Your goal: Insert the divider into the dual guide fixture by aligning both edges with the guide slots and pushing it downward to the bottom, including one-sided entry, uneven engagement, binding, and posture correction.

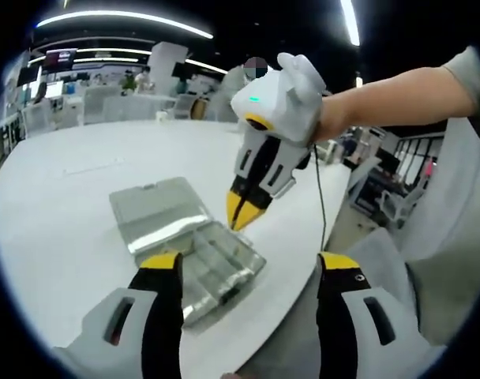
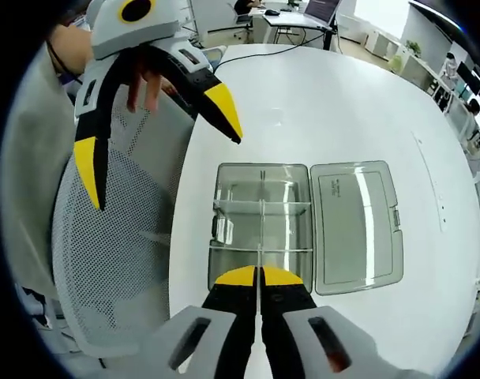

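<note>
Pinching a thin clear divider (image 2: 260, 260) at lower centre, the right gripper (image 2: 260, 276) holds it over the open compartment box (image 2: 303, 225) on the white table (image 2: 327, 103); the left gripper (image 2: 157, 146) hangs spread at upper left.

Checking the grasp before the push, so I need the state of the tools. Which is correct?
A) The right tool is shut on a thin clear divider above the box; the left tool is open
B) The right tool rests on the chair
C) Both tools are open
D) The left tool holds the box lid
A: in the right gripper view the right tool pinches the thin divider over the clear compartment box, while the left tool hangs open and empty.
</note>
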The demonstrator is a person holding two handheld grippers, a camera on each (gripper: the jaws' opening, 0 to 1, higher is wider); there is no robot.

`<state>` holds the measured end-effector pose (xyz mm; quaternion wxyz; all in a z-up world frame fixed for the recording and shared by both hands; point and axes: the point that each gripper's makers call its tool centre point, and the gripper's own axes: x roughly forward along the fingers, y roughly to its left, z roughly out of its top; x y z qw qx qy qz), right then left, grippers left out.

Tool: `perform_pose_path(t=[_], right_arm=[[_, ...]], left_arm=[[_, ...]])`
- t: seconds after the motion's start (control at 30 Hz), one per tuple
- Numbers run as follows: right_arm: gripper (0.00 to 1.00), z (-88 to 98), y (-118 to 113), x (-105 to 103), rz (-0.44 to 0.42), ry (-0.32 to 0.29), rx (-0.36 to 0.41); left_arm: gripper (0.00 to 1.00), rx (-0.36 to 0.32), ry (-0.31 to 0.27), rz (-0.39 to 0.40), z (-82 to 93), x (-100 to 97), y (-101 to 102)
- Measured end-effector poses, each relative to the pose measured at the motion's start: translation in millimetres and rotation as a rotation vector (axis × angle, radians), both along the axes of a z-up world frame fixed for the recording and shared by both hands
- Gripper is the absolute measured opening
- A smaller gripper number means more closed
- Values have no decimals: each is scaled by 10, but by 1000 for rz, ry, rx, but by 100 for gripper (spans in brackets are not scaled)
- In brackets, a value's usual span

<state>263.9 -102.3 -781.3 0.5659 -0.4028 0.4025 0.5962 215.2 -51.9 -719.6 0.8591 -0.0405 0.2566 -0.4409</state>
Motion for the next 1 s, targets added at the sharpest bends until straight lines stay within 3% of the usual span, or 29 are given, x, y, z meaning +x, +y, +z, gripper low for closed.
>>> perform_pose_path(t=[1.0], right_arm=[[0,-147,-19,29,-18,0,3]], left_arm=[[65,-4,20,13,-90,48,67]])
